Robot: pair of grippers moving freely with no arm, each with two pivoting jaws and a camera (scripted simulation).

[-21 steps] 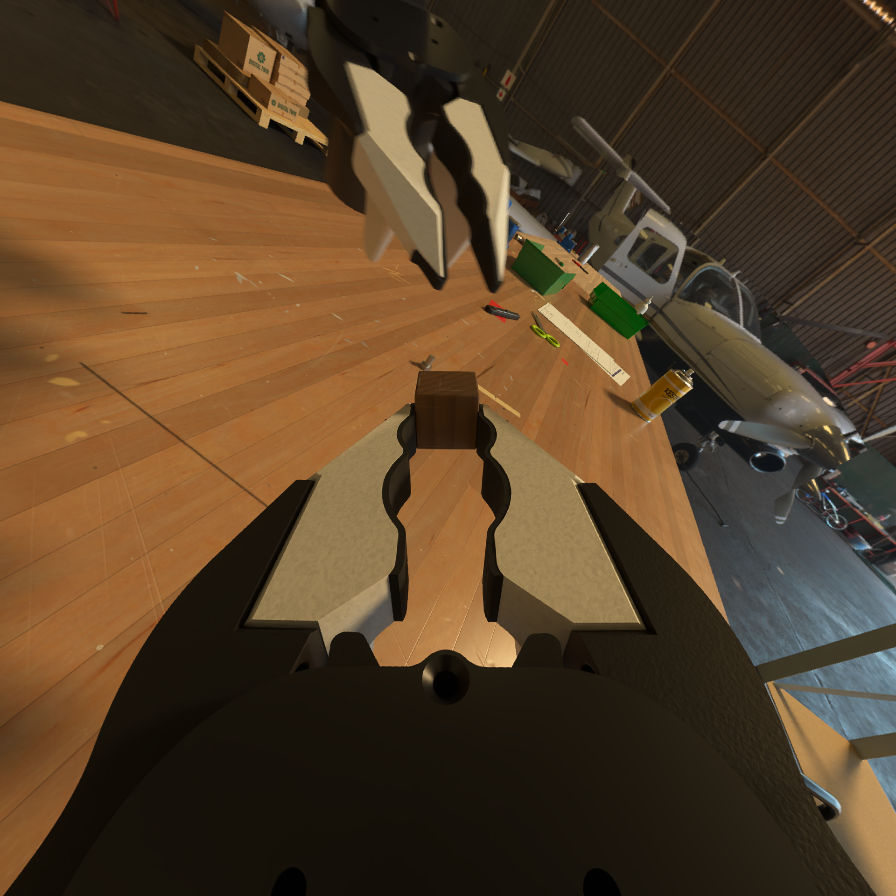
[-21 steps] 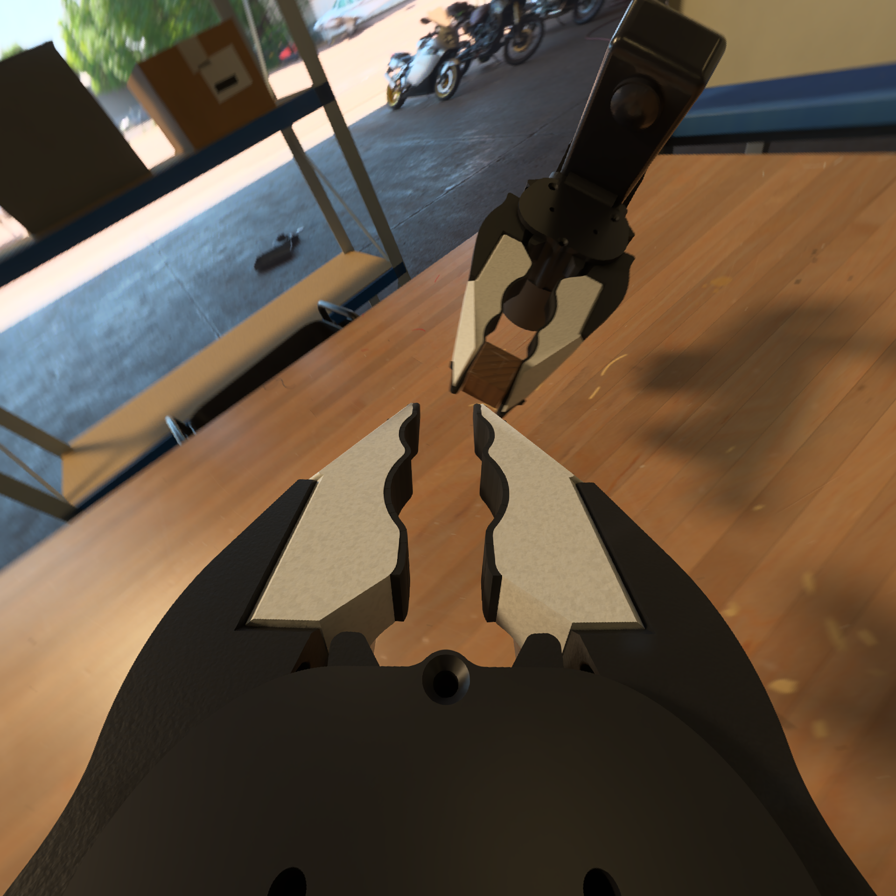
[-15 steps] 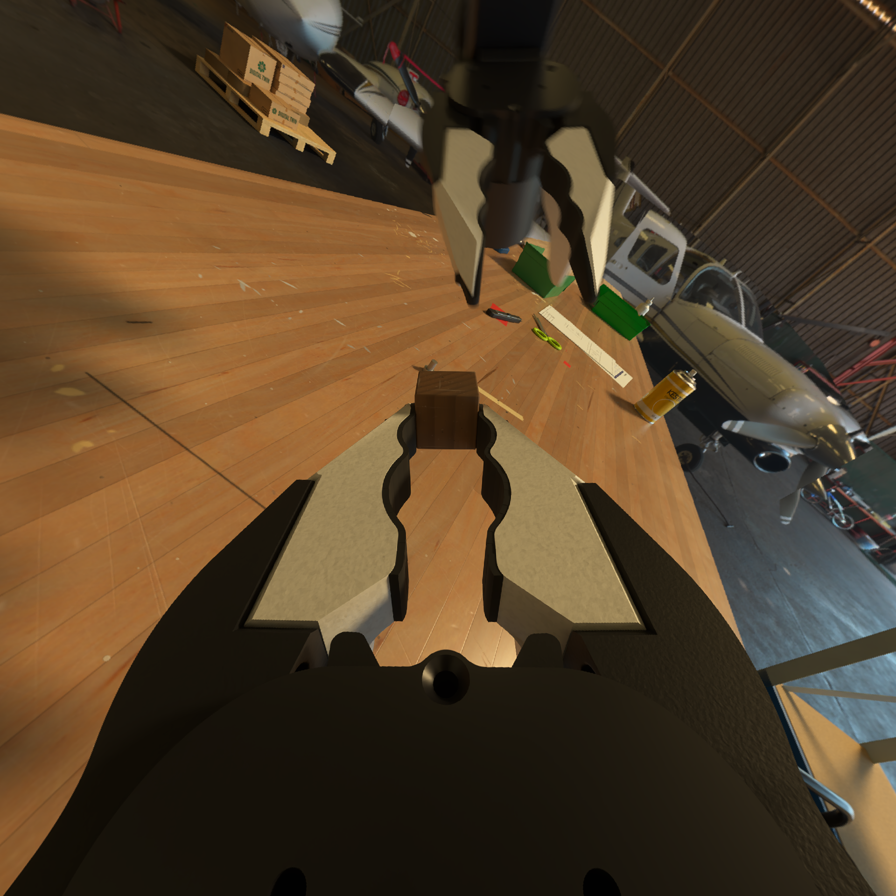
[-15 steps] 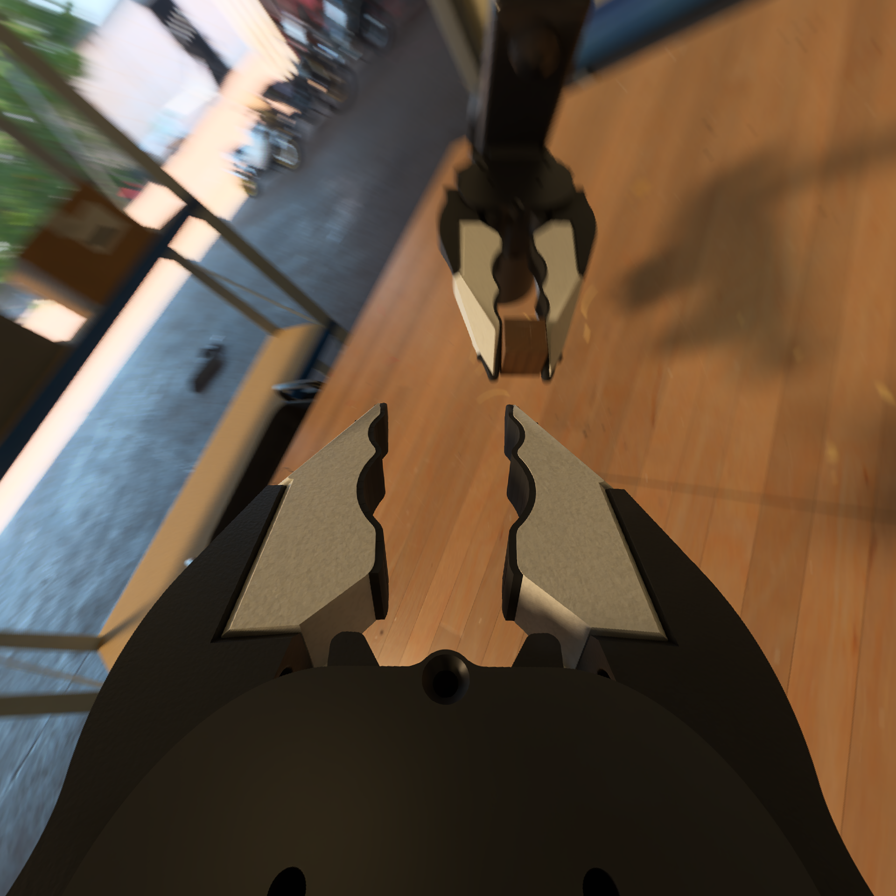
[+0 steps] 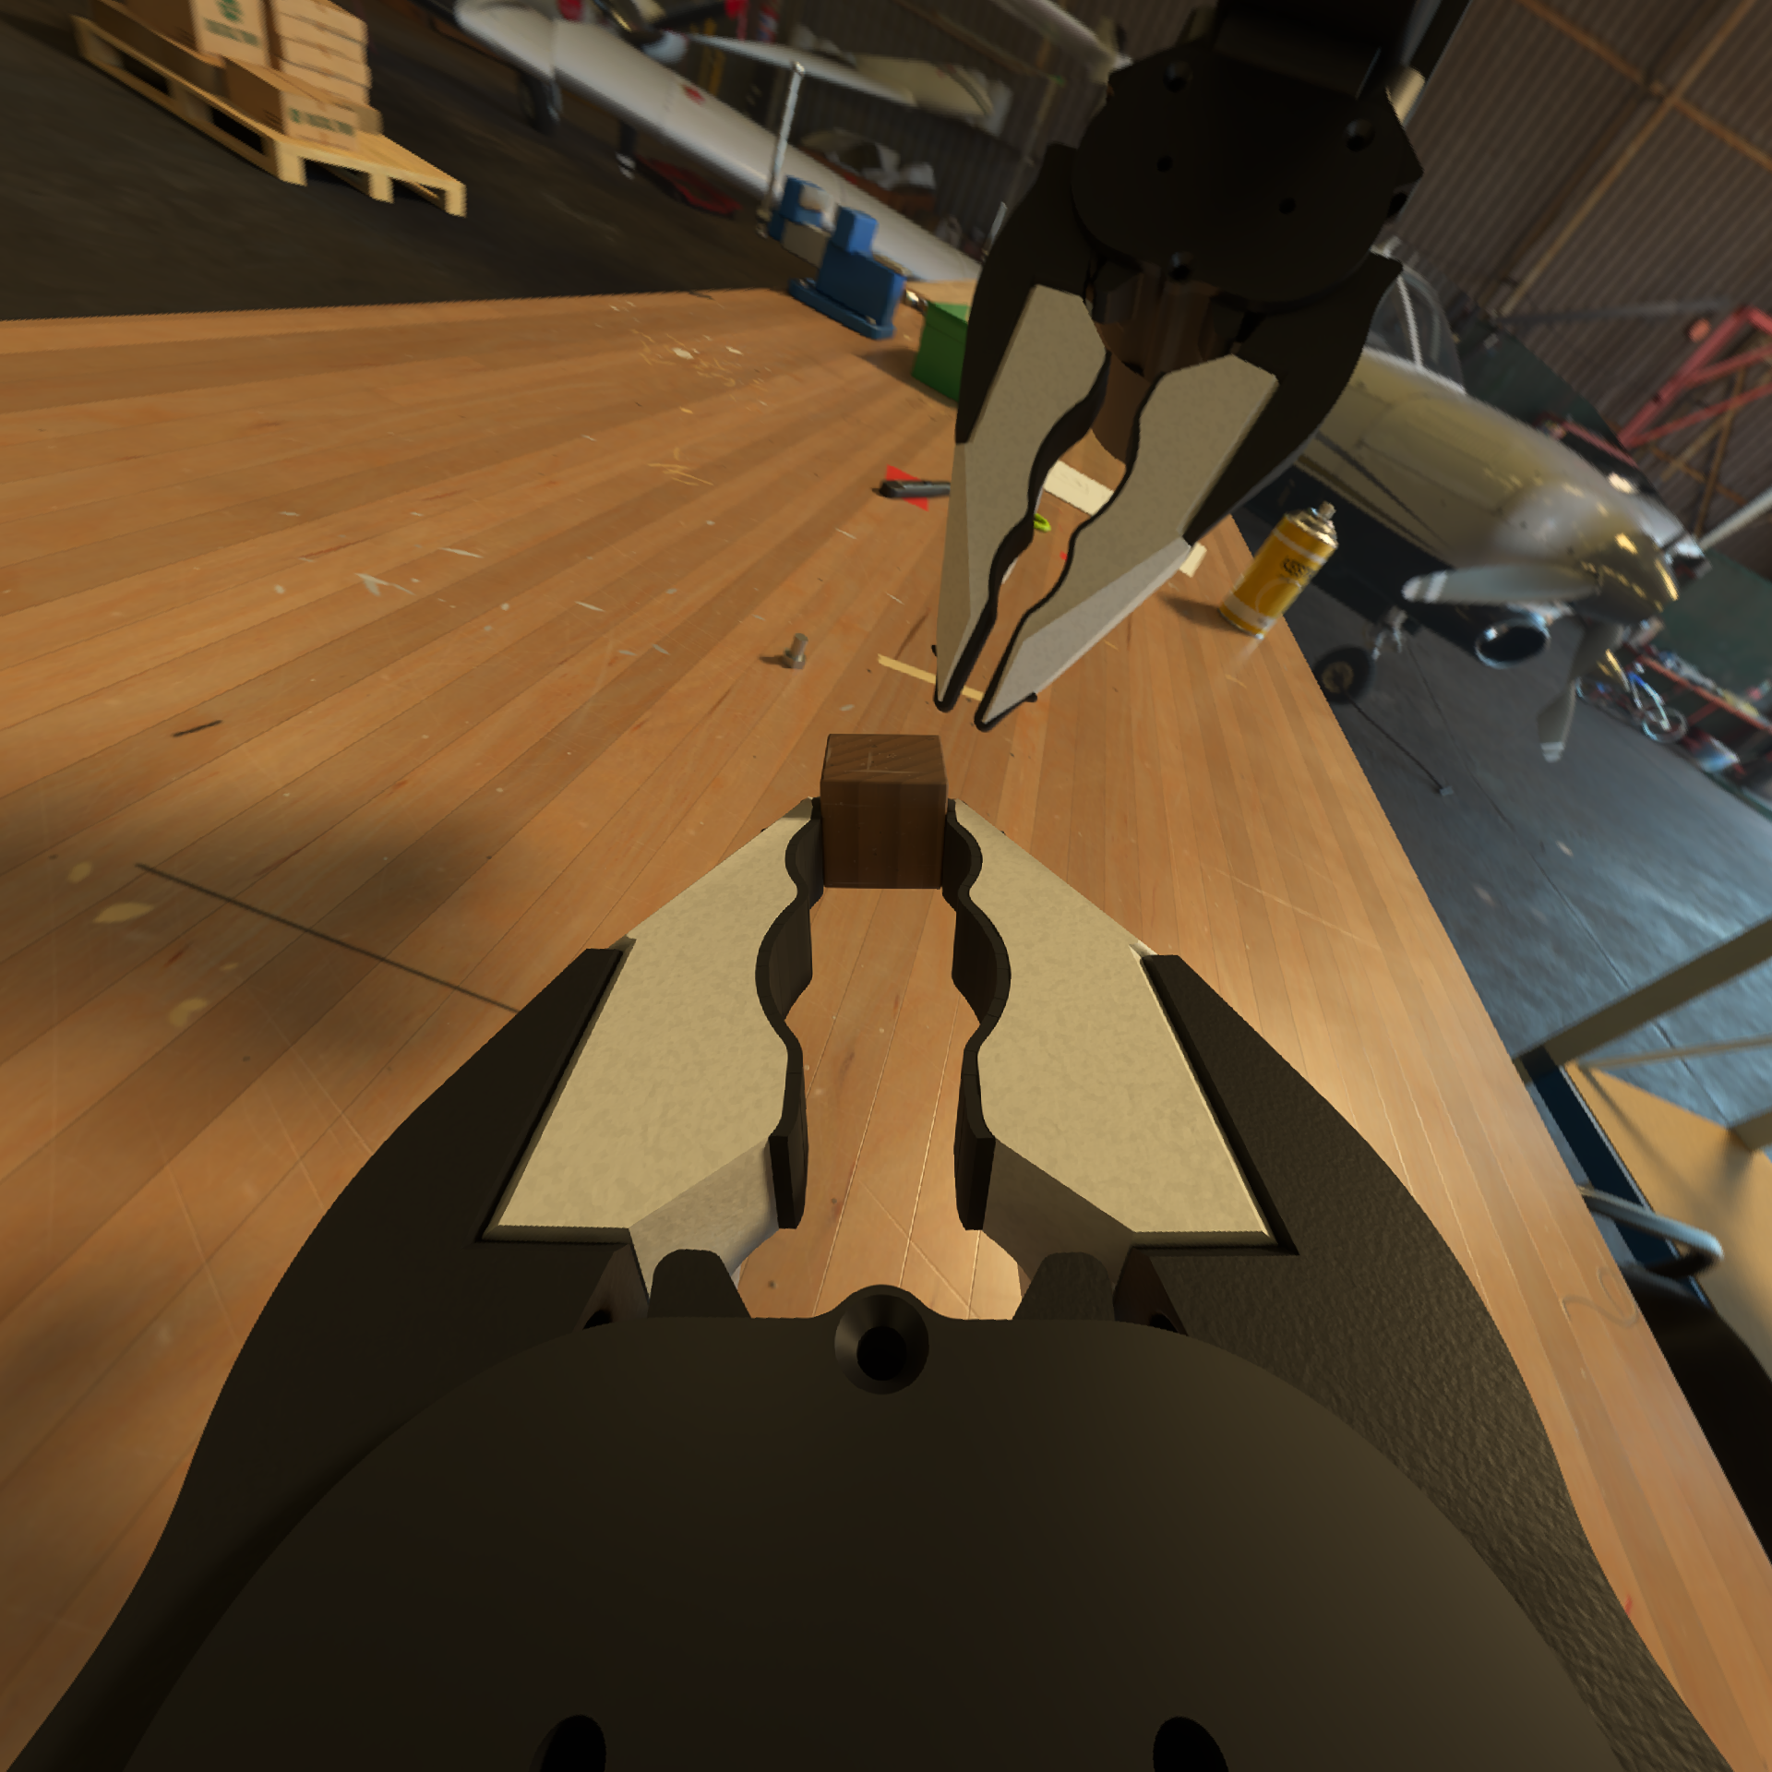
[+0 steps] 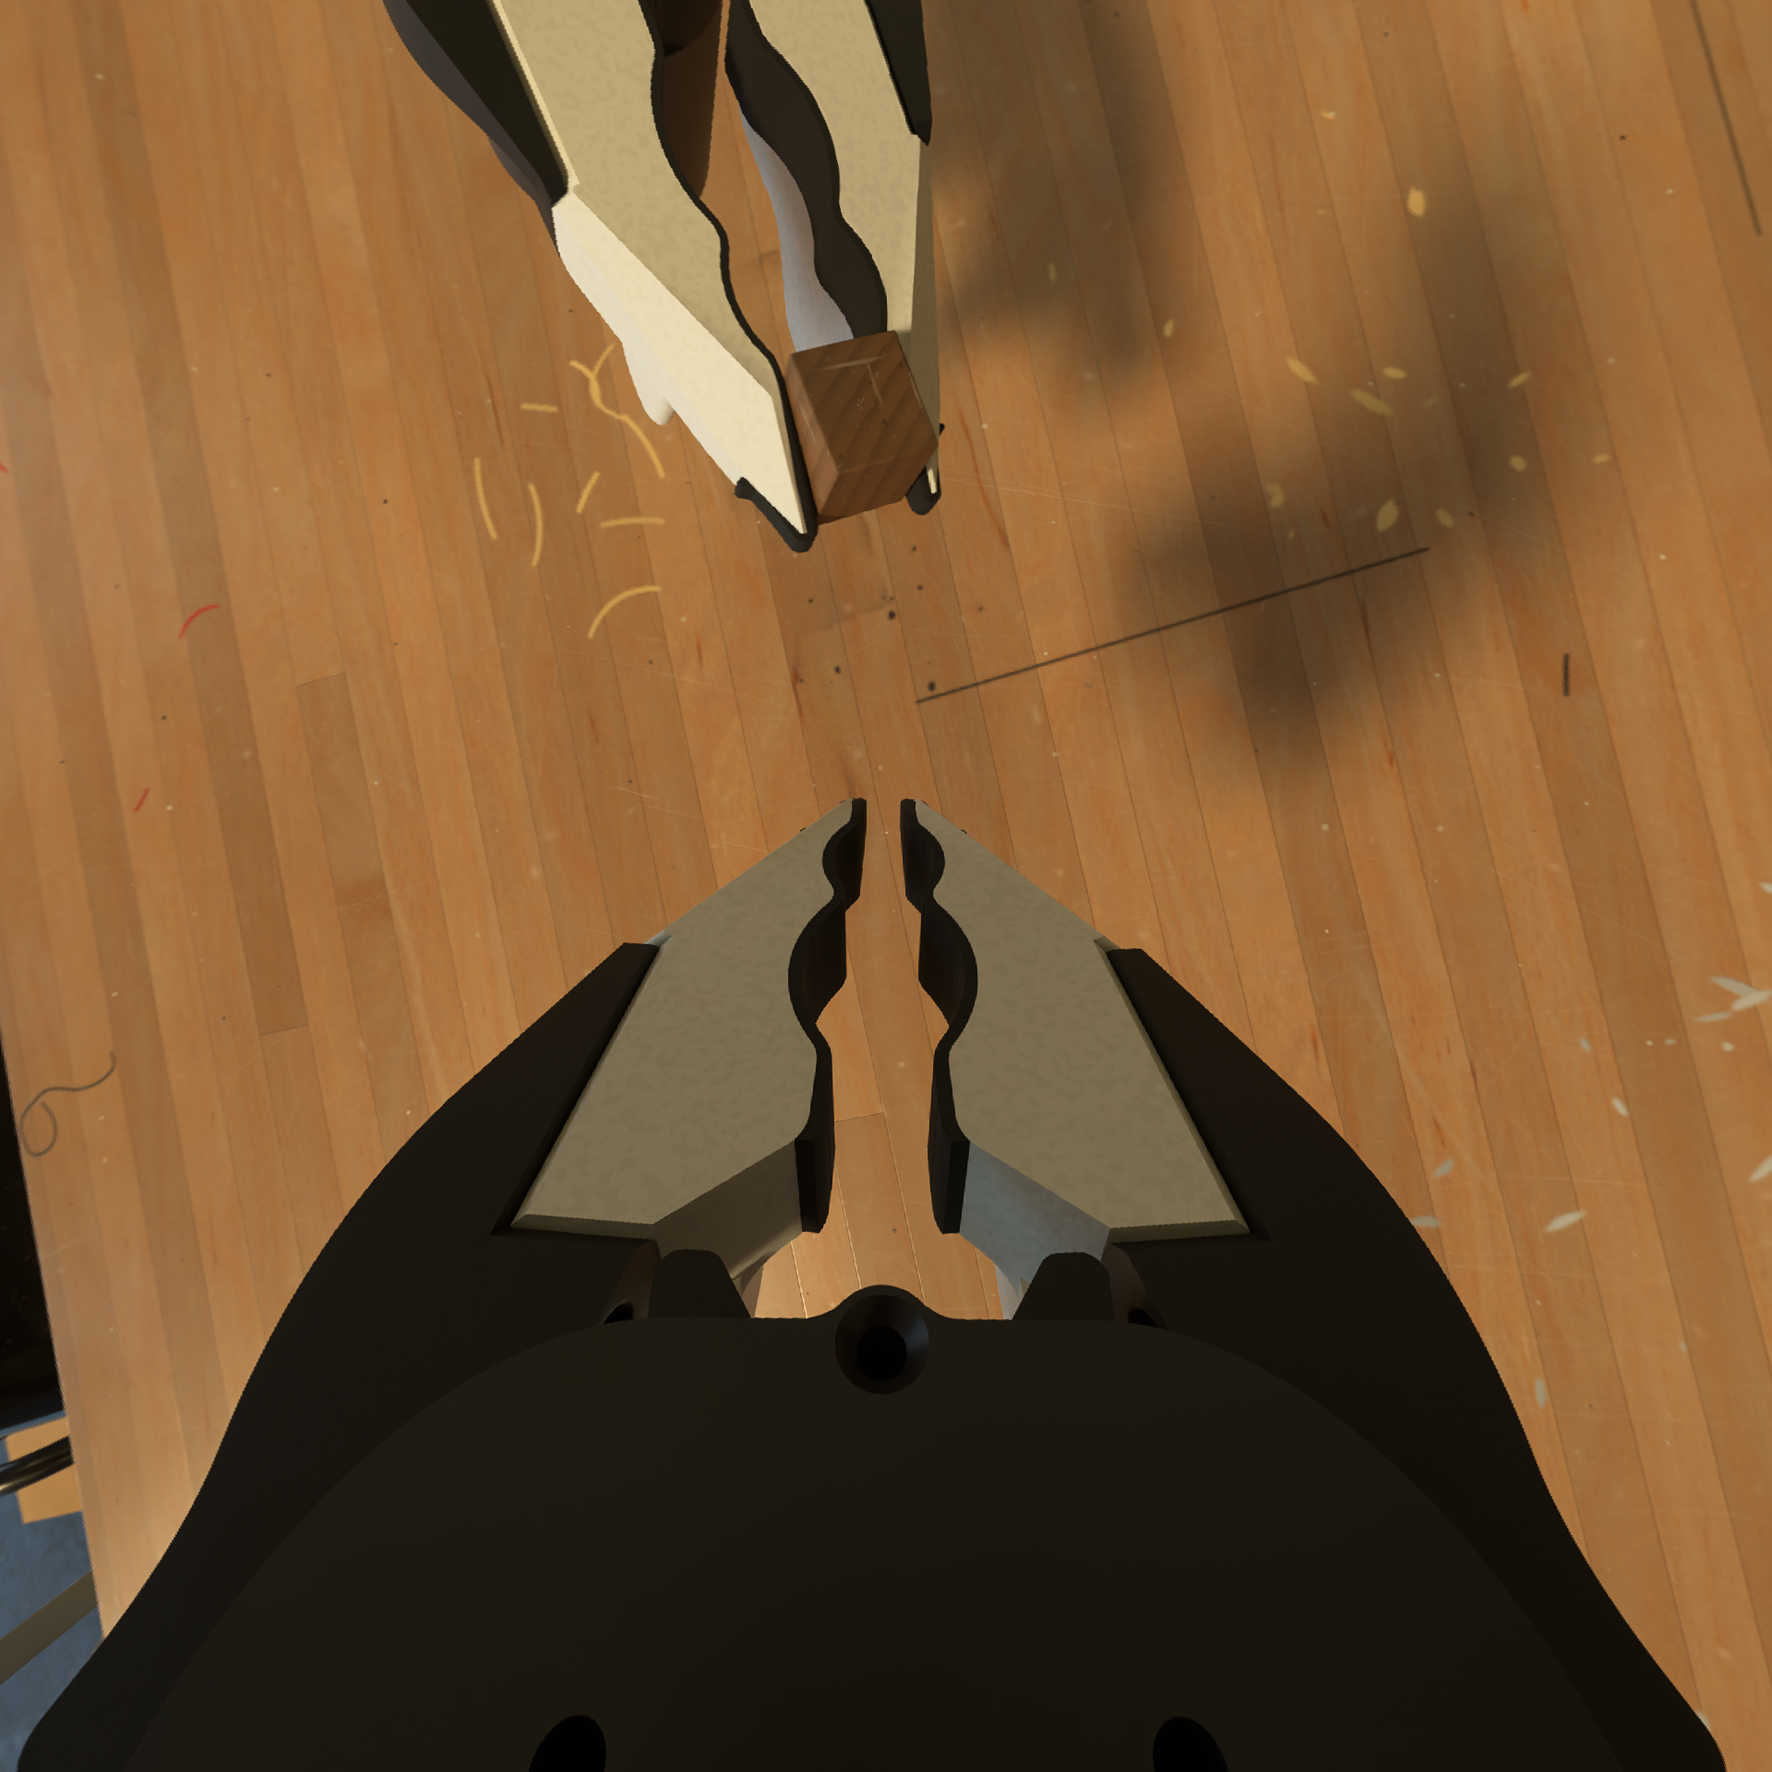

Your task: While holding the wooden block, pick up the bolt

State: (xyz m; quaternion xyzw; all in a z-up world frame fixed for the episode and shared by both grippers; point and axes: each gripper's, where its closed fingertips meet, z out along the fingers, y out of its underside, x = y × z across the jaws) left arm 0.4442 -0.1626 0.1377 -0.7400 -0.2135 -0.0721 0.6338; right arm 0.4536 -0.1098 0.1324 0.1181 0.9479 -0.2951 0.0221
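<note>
Left wrist view: the bolt [image 5: 794, 650] lies on the worktop [image 5: 384, 575], left of the nearly closed, empty right tongs [image 5: 968, 710]; left tongs [image 5: 882, 834] clamp the wooden block [image 5: 882, 825].

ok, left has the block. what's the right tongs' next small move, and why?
Probably shift the right tongs sideways toward the bolt and open wider. The left wrist view shows them nearly closed and empty, tips just beyond the wooden block, with the bolt lying apart on the bench. The left tongs should just hold.
</note>
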